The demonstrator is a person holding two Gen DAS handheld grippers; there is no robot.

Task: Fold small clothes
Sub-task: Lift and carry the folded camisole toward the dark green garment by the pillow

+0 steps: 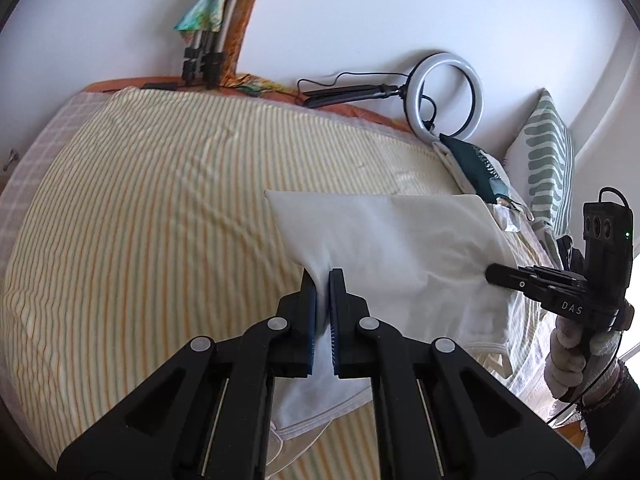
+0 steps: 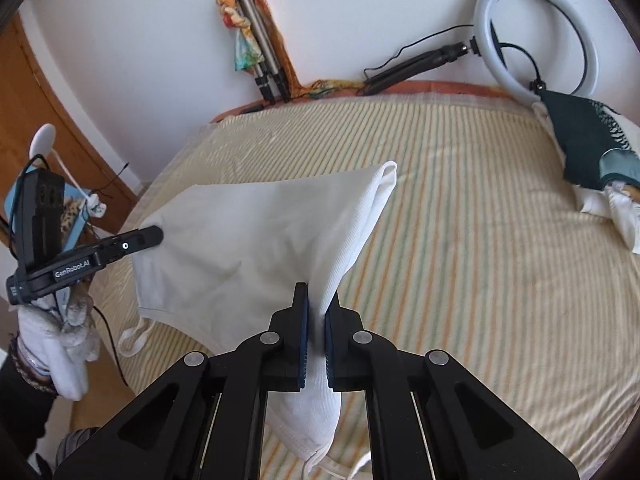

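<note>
A small white top with thin straps (image 1: 400, 248) hangs stretched above the striped bed between my two grippers. My left gripper (image 1: 323, 276) is shut on one side of it; it shows at the left of the right wrist view (image 2: 154, 234). My right gripper (image 2: 317, 292) is shut on the other side, and it shows at the right of the left wrist view (image 1: 490, 272). The top (image 2: 256, 240) is folded over, with its far edge raised. Its straps (image 2: 132, 336) dangle near the bed's front edge.
The bed (image 2: 460, 248) has a yellow striped sheet. A pile of dark green and white clothes (image 2: 588, 156) lies at its far right by a ring light (image 2: 536, 36). A tripod (image 2: 260, 52) leans on the wall. A striped pillow (image 1: 548, 160) stands at the right.
</note>
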